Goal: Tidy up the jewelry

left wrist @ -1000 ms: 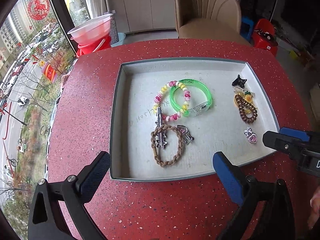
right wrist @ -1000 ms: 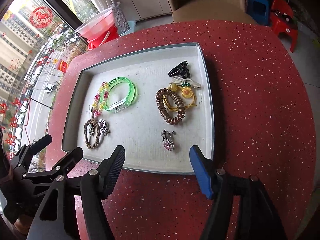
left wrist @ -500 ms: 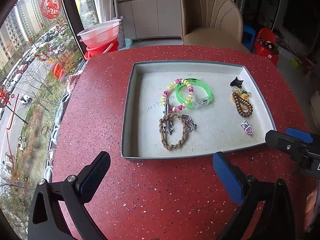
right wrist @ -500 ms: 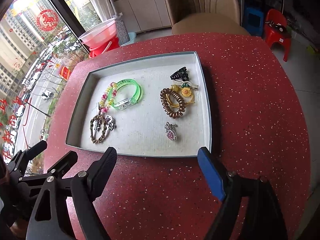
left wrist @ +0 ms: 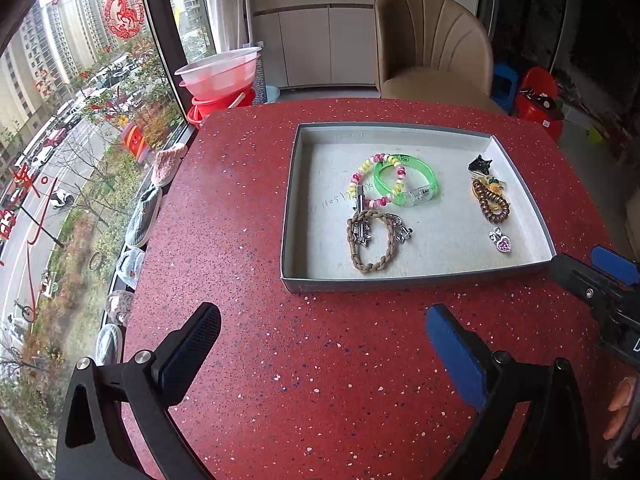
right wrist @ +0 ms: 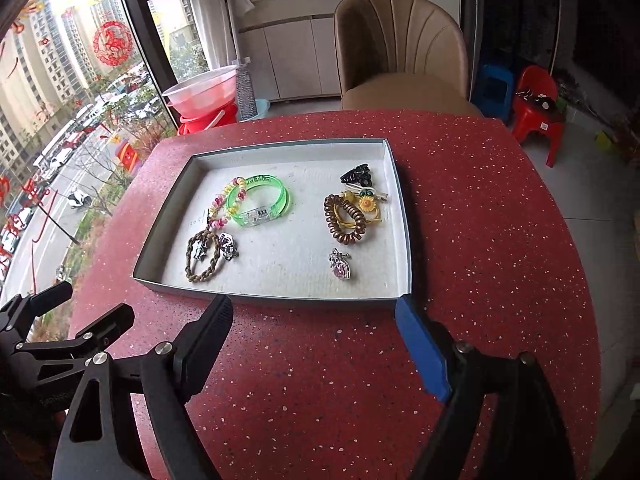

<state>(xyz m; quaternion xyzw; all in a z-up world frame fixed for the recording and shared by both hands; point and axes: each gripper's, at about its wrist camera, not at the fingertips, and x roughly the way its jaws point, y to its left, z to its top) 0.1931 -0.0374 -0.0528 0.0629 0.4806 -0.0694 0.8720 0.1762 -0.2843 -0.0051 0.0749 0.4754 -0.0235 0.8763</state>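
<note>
Both hand-held grippers [left wrist: 320, 348] [right wrist: 316, 332] pulled back, released; jewelry tray [right wrist: 280, 300] lies just ahead.

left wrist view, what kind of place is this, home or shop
Most likely a home, high up in an apartment block. A tan upholstered chair stands at the red speckled table, small plastic stools sit on the floor, and the big window looks down on a street and towers.

A: Bright daylight pouring in through the window [left wrist: 80, 140] at left; dark on the far right.
B: Sharp at centre. Soft shadow inside the tray [right wrist: 404, 216] walls, heavy fisheye bending and black vignette at the corners.
</note>
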